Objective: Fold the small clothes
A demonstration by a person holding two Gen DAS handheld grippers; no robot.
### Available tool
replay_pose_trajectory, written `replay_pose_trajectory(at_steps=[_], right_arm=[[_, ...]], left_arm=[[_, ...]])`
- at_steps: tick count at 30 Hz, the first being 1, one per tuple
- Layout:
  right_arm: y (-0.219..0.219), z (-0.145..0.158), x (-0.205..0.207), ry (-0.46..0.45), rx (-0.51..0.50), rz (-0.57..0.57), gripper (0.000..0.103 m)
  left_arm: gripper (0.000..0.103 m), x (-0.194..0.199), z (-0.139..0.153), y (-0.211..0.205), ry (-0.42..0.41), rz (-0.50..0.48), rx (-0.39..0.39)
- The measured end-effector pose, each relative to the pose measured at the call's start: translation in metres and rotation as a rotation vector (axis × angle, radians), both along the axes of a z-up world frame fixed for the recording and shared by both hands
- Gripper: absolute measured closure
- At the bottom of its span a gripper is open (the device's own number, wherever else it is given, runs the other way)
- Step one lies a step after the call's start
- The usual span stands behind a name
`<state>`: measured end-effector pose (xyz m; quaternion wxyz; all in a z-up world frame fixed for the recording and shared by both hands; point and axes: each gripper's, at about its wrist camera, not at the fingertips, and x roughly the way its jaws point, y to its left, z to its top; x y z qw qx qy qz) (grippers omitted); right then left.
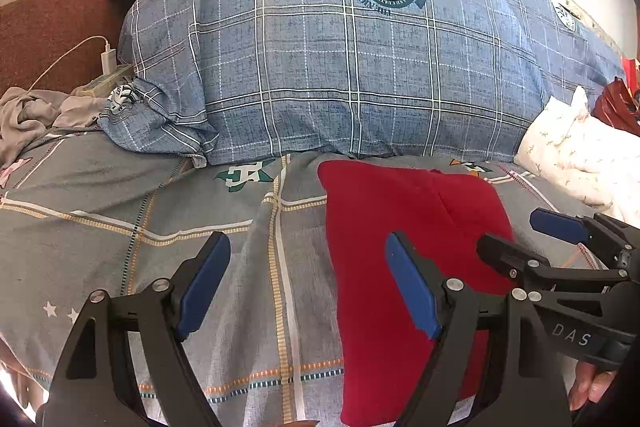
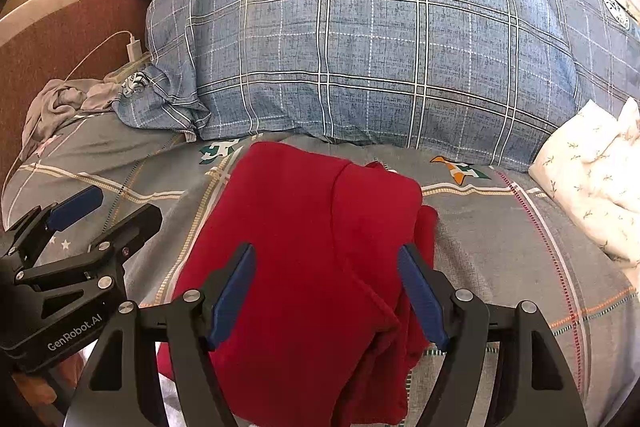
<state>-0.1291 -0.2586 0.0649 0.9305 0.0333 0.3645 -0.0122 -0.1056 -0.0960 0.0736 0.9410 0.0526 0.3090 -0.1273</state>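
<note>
A red garment (image 1: 400, 219) (image 2: 312, 227) lies folded on the grey checked bedsheet (image 1: 140, 207) (image 2: 500, 247), with thicker layers bunched along its right side. My left gripper (image 1: 308, 239) (image 2: 126, 203) is open over the sheet, level with the garment's left edge, and holds nothing. My right gripper (image 2: 327, 249) (image 1: 512, 231) is open above the near part of the garment. The red cloth shows between its blue pads (image 2: 232, 295), but they do not press on it. A hand (image 1: 592, 387) holds the right gripper's handle.
A large blue plaid quilt (image 1: 340, 67) (image 2: 380, 47) lies right behind the garment. A white flowered pillow (image 1: 568, 147) (image 2: 592, 179) sits at the right. At the left are a crumpled grey garment (image 1: 28, 115), a white charger (image 1: 108, 59) with its cable, and a brown headboard (image 1: 52, 27).
</note>
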Motion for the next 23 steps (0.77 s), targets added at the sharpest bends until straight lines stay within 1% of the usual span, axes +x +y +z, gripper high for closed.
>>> replay_pose_trajectory(at_steps=[16,21,23], right_arm=[[-0.0011,-0.0055,0.0029,0.018,0.010,-0.004,0.029],[0.0001,-0.0083,0.0045,0.024,0.014,-0.002,0.029],[-0.0004,-0.0095,0.0049,0.026,0.015,-0.002,0.029]], left_arm=[[0.022,0.0024,-0.0049,-0.0046,0.013,-0.003,0.008],[0.022,0.0019,-0.0067,-0.0048,0.000,-0.002,0.016],[0.022,0.0038,-0.0084,-0.0040,0.010,-0.005,0.010]])
